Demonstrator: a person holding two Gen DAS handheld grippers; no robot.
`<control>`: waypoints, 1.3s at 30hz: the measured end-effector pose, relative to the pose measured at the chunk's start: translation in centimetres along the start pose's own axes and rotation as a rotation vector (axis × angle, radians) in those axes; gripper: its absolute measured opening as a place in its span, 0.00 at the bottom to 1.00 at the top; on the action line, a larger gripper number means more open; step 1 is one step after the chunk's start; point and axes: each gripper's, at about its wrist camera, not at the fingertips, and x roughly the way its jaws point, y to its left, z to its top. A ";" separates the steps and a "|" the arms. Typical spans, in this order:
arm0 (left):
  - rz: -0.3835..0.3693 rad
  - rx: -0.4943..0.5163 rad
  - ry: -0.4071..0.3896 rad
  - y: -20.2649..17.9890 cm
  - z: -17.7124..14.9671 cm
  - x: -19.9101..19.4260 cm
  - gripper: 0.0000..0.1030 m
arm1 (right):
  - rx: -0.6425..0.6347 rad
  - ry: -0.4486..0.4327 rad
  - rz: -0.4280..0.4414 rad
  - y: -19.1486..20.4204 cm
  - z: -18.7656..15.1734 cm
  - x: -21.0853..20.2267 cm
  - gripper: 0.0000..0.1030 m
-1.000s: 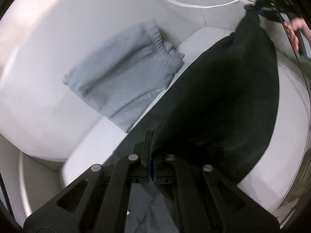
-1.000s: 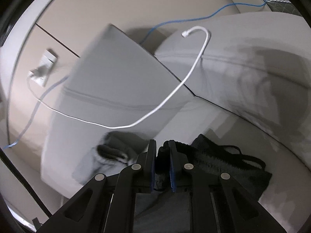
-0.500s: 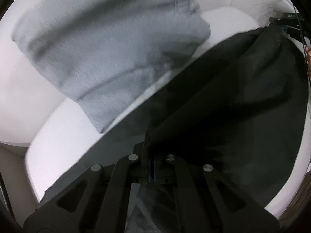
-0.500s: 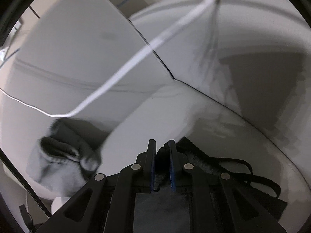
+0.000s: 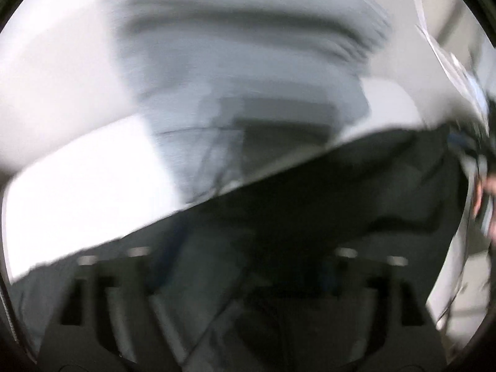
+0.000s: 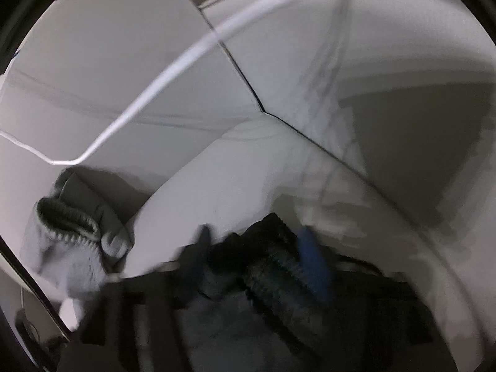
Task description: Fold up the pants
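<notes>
The black pants (image 5: 325, 204) lie spread across the white sofa seat (image 5: 77, 186) in the blurred left wrist view. My left gripper (image 5: 238, 266) has its fingers wide apart, with the dark cloth lying loose between them. In the right wrist view the pants' ribbed black waistband (image 6: 272, 260) lies between the two fingers of my right gripper (image 6: 257, 248), which stand apart; one blue pad (image 6: 313, 257) shows to the right of it.
Folded grey pants (image 5: 248, 77) lean on the sofa back; their waistband shows in the right wrist view (image 6: 68, 217). A white cable (image 6: 173, 68) drapes over the back cushions (image 6: 372, 62). A hand (image 5: 486, 192) is at the far right.
Both grippers were shut on the black pants; now both have opened and let the cloth go. Both cameras have dropped closer to the seat, and the views are blurred by motion.
</notes>
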 end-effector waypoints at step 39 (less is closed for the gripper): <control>-0.039 -0.170 -0.135 1.7 -2.5 3.4 0.01 | -0.442 0.183 -0.133 1.8 -2.0 2.8 0.54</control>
